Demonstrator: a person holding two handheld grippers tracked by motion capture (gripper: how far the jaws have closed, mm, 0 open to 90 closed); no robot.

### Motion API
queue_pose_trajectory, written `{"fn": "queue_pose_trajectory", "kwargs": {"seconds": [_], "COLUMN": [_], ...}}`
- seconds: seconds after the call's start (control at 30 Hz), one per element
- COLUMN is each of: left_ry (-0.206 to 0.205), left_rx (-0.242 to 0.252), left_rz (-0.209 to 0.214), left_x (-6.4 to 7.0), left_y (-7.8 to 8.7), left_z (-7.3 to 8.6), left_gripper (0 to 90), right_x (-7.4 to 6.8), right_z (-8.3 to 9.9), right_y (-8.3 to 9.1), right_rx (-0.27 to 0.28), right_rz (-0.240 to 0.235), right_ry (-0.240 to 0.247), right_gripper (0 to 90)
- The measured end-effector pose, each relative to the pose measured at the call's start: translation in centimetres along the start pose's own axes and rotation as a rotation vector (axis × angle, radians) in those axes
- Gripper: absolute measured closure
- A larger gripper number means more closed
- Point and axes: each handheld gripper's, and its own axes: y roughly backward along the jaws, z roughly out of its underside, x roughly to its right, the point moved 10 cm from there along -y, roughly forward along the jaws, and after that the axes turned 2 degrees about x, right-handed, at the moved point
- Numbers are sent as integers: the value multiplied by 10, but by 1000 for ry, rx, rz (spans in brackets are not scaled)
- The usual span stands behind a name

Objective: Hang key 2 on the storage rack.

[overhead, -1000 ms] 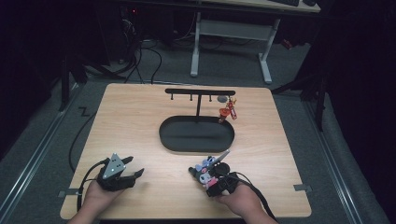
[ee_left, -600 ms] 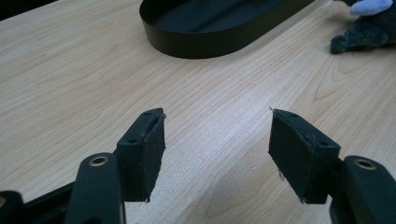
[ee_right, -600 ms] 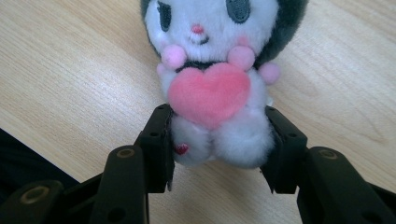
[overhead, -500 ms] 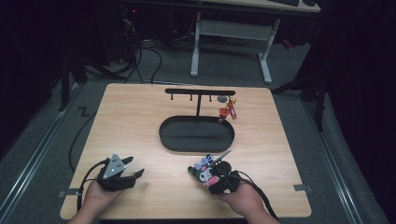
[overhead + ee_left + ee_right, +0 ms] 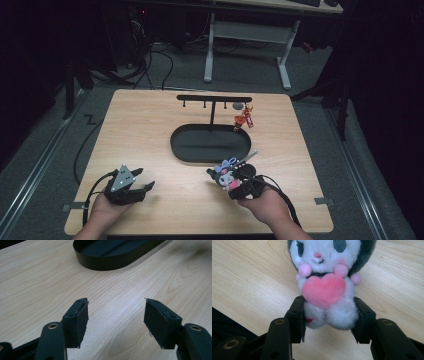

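Table (image 5: 150,130): light wood, seen from above, with dark floor around.
Tray (image 5: 210,144): black, oval, near the middle of the table; its front wall also seen at the top of the left gripper view (image 5: 117,260).
Rack (image 5: 214,99): black T-shaped stand rising at the far edge of the tray, with small hooks under the bar.
Red charm (image 5: 244,119): hanging from the right end of the rack, over the far right rim of the tray.
Grey round piece (image 5: 237,106): hanging under the bar just beside the red charm; too small to tell more.
Left gripper (image 5: 142,187): held in the left hand (image 5: 105,212) at the near left of the table, well apart from the tray; jaws wide apart, nothing between them, only bare wood in the gap (image 5: 116,322).
Right gripper (image 5: 227,181): held in the right hand (image 5: 262,205) at the near right of the table, just before the tray's near right rim; jaws closed on the lower body of the plush toy.
Plush toy (image 5: 328,282): white face and body, dark grey hood, pink heart on the chest, small pink balls at the neck; pressed on both sides by the two jaw pads; in the high view (image 5: 225,175) at the tip of the right gripper, near the tray but outside it; cannot tell whether touching the wood or lifted.
Purple bow (image 5: 229,162): on top of the toy's head in the high view.
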Motion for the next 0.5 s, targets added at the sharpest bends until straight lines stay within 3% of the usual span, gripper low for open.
{"fn": "queue_pose_trajectory", "kwargs": {"seconds": [0.5], "left_ry": [-1], "left_rx": [-7], "left_rz": [8], "left_x": [1], "left_y": [0], "left_z": [1], "left_gripper": [361], "right_x": [16], "right_z": [-29], "right_y": [31], "right_rx": [19], "right_rz": [26], "right_ry": [-23], "right_gripper": [524]}}
